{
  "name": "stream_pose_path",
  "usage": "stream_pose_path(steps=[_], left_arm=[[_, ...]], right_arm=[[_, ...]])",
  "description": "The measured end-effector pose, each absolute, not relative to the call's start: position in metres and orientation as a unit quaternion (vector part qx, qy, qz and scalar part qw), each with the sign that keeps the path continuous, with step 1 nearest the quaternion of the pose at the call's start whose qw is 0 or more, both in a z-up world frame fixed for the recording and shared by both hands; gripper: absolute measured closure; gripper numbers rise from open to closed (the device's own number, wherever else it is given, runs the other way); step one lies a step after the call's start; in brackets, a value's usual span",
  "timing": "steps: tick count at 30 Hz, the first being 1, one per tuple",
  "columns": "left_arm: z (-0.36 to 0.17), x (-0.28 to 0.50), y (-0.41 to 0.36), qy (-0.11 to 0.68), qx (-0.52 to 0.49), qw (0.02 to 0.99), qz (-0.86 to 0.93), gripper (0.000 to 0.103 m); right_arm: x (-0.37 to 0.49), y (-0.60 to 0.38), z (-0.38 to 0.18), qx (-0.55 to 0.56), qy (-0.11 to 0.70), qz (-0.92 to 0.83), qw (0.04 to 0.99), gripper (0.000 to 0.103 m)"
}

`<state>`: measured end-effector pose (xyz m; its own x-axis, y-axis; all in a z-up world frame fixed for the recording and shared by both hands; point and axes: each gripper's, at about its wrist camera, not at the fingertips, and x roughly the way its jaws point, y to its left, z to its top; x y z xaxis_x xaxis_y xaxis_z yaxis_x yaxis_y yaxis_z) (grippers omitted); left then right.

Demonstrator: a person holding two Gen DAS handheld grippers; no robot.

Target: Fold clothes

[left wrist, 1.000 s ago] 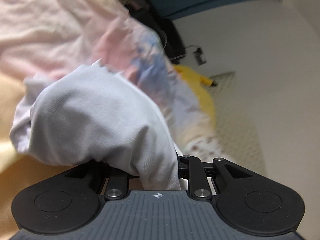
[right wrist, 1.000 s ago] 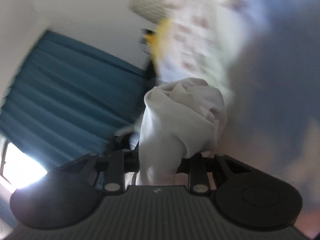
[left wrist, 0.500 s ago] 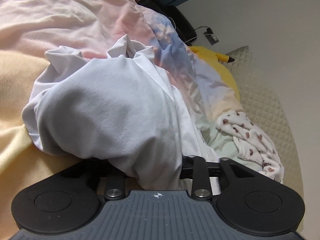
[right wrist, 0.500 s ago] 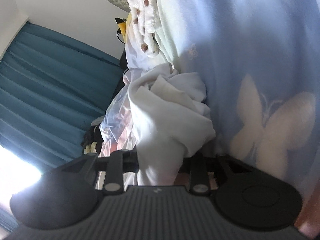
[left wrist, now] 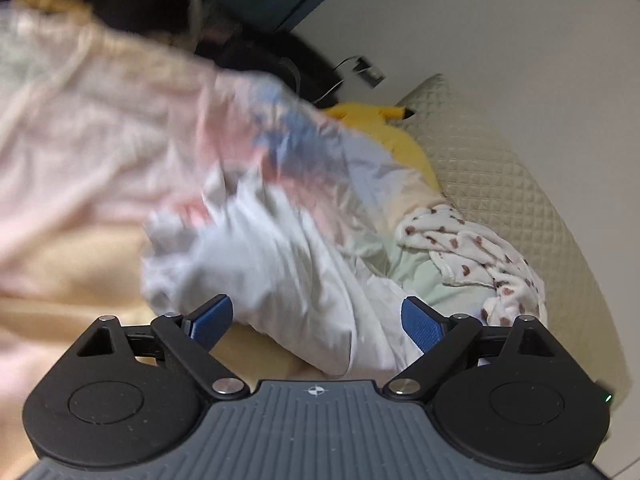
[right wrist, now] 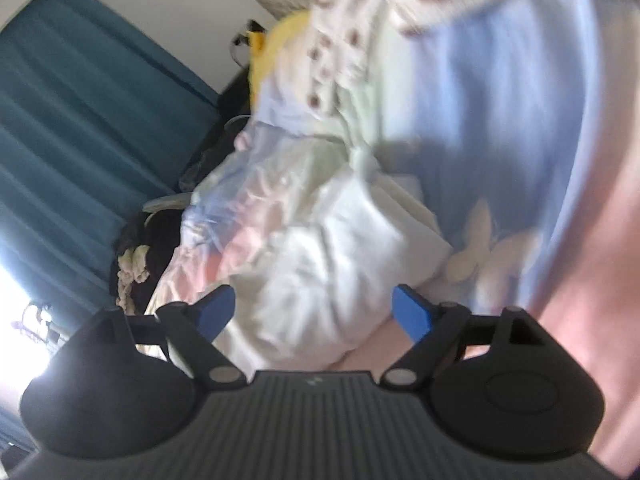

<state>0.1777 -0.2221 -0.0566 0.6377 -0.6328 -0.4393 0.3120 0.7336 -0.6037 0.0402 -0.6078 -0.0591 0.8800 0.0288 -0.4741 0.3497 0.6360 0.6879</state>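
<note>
White garment [left wrist: 304, 276] lies crumpled, blurred; jaws of both grippers are opening, pads clear of it.

White garment [left wrist: 288, 264] — pastel blanket [left wrist: 100, 152]

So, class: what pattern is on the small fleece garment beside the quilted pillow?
White fleece garment with brown hearts, clearest in the left wrist view.

so the shirt [left wrist: 304, 280] sits bunched on the blanket [left wrist: 100, 152], spotted cloth [left wrist: 472, 252] off to its right, plush toy [left wrist: 376, 120] behind.
</note>
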Motion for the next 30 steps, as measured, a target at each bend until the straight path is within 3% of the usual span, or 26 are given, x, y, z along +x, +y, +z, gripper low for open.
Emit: stream_pose_path(steps=[11,17,21,30], left_arm=[[0.069,0.102,-0.111,0.242,-0.122,0.946,-0.179,0.006],[0.107,0.051,-0.054,0.209,-0.052,0.969,-0.119,0.004],[0.111,0.015,-0.023,0.179,-0.014,0.981,-0.078,0.002],[0.074,-0.028,0.038,0.138,-0.044,0.989,-0.024,0.001]], right_arm=[[0.028,-0.498,0.062,0.272,0.18,0.001,0.945,0.014],[0.029,-0.403,0.101,0.183,0.167,0.072,0.966,0.013],[0.024,-0.342,0.107,0.138,0.151,0.122,0.971,0.013],[0.021,-0.24,0.076,0.08,0.133,0.197,0.968,0.013]])
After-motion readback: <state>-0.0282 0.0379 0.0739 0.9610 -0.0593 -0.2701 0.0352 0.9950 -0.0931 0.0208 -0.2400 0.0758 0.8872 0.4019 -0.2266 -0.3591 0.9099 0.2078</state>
